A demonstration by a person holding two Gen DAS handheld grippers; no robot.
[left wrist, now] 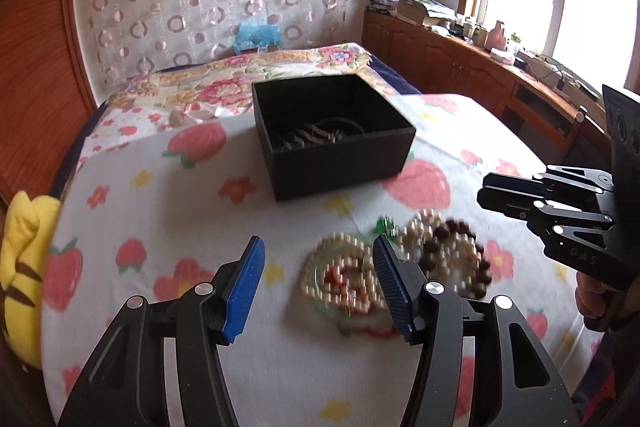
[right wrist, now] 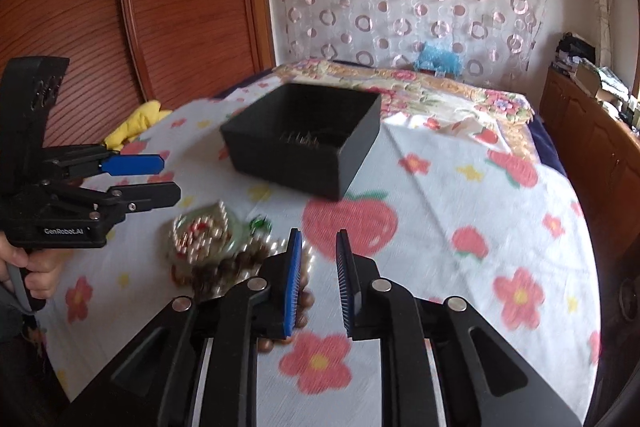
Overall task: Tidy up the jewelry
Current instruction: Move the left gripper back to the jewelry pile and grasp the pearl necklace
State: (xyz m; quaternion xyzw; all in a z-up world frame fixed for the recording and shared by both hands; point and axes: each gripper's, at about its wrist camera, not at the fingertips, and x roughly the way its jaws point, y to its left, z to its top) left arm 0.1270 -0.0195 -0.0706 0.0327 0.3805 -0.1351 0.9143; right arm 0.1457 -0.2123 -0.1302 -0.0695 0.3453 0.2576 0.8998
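Observation:
A pile of jewelry lies on the strawberry-print cloth: a pearl bead strand (left wrist: pixel 344 279) (right wrist: pixel 202 231), a dark brown bead bracelet (left wrist: pixel 460 251) (right wrist: pixel 224 267) and a small green piece (left wrist: pixel 385 225) (right wrist: pixel 259 223). A black open box (left wrist: pixel 332 139) (right wrist: pixel 304 135) with some metal pieces inside stands behind the pile. My left gripper (left wrist: pixel 318 287) (right wrist: pixel 168 179) is open and empty, above the near left of the pile. My right gripper (right wrist: pixel 318 279) (left wrist: pixel 486 193) is open and empty, just right of the pile.
A yellow plush toy (left wrist: pixel 24 263) (right wrist: pixel 136 125) lies at the cloth's left edge. A floral quilt (left wrist: pixel 240 79) and a blue toy (left wrist: pixel 256 37) lie behind the box. Wooden cabinets (left wrist: pixel 460 59) with clutter run along the right.

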